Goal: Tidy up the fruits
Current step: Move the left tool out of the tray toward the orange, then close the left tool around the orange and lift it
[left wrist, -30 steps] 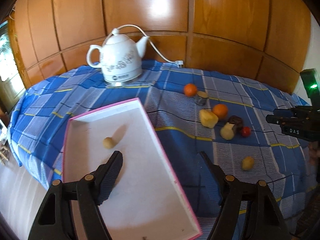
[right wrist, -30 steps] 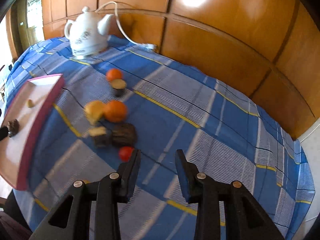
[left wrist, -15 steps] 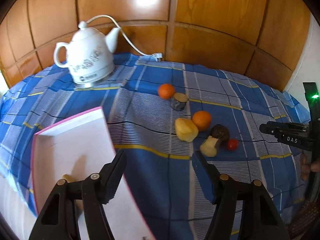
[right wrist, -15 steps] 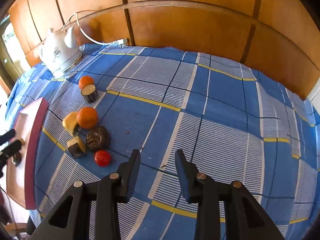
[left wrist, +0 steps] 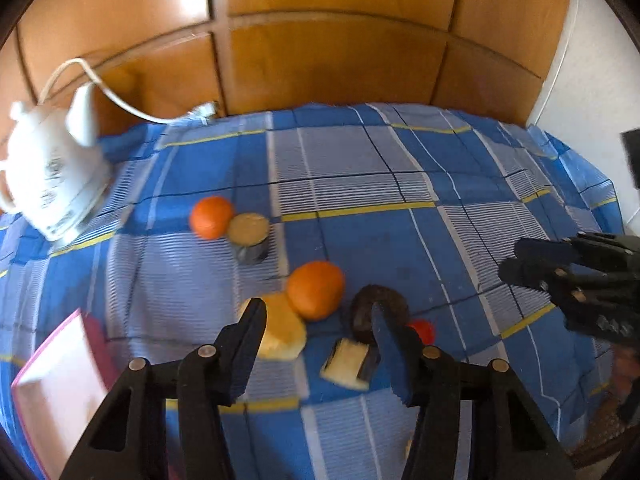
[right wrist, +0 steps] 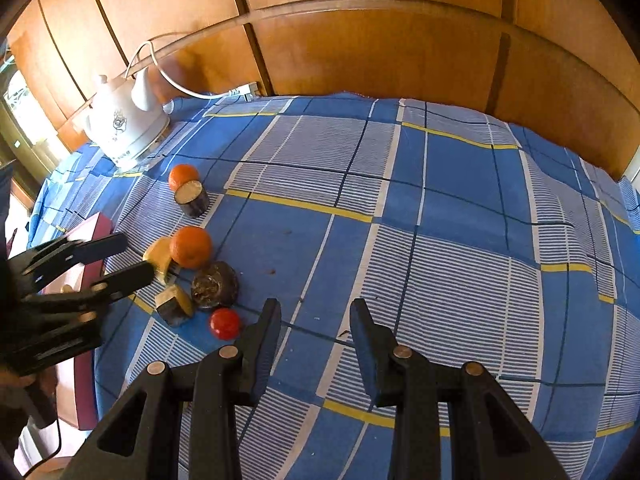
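A: Stock on the blue checked tablecloth?

B: Six pieces, all loose. Far pair, touching: small round orange and dark-skinned cut cylinder with pale top. Near cluster: larger round orange, yellow cut fruit chunk against it, dark brown round fruit, pale wedge with dark rind, small red tomato-like fruit.

A: Destination?

B: White shallow tray with pink rim, at the cloth's left edge. Its contents are mostly out of view; count inside cannot be told.

A: Left gripper?

B: Black, empty, jaws part open and closing, poised above the near cluster; wedge and dark fruit lie in line between the fingers, no contact visible.

A: Right gripper?

B: Narrow gap, nothing held, over bare cloth beside the red fruit.

A: Progress?

B: Judged early to midway: six pieces outstanding. White ceramic kettle with cord is not part of the lot.
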Demonstrator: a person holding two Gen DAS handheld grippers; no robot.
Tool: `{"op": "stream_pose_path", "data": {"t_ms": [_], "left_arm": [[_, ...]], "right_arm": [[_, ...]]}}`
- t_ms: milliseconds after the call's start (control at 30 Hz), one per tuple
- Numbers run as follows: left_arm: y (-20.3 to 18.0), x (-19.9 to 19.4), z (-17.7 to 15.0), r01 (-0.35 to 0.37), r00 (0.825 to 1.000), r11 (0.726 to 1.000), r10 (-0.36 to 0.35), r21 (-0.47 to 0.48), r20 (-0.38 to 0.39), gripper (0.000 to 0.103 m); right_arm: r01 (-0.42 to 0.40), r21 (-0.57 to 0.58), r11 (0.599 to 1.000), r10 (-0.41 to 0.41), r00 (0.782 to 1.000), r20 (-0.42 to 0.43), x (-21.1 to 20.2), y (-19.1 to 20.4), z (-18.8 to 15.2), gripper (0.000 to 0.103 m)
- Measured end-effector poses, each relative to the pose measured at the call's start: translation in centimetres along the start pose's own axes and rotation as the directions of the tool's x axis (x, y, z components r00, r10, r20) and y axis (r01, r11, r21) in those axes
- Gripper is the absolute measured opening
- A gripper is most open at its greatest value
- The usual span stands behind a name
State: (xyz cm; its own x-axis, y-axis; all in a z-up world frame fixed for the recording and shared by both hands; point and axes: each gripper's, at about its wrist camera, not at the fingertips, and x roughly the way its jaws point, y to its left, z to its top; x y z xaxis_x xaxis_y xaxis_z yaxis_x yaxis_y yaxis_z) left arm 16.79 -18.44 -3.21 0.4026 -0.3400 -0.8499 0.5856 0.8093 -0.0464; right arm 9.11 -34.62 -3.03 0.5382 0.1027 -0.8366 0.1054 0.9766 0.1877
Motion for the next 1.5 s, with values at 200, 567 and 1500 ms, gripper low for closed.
{"op": "stream_pose_path", "data": {"t_ms": [200,567,1500], "left_arm": [[0.3,3.9,1.3,0.035,0.996,0.999,-0.034,0.009,-0.086,0.055],[2.5,1.2,0.7,0.117,0.993,0.984,-0.112,-0.131,0.048,0.038],[8.0,-10.6,-14.4,0.058,0.989,0.924,-0.002,-0.379,0.146,0.038]], "right_arm": [[-0.020,0.006,1.000,0.020,1.000,-0.004,0.0,0.0,0.1,0.036],[-0.009,0.000,1.000,0.009,1.000,-0.028,0.7,0.0,-0.1,0.036],[-0.138,-0.174,0.975,0.125,0.989,-0.085,3.2,5.7,-1.7,0.036]]}}
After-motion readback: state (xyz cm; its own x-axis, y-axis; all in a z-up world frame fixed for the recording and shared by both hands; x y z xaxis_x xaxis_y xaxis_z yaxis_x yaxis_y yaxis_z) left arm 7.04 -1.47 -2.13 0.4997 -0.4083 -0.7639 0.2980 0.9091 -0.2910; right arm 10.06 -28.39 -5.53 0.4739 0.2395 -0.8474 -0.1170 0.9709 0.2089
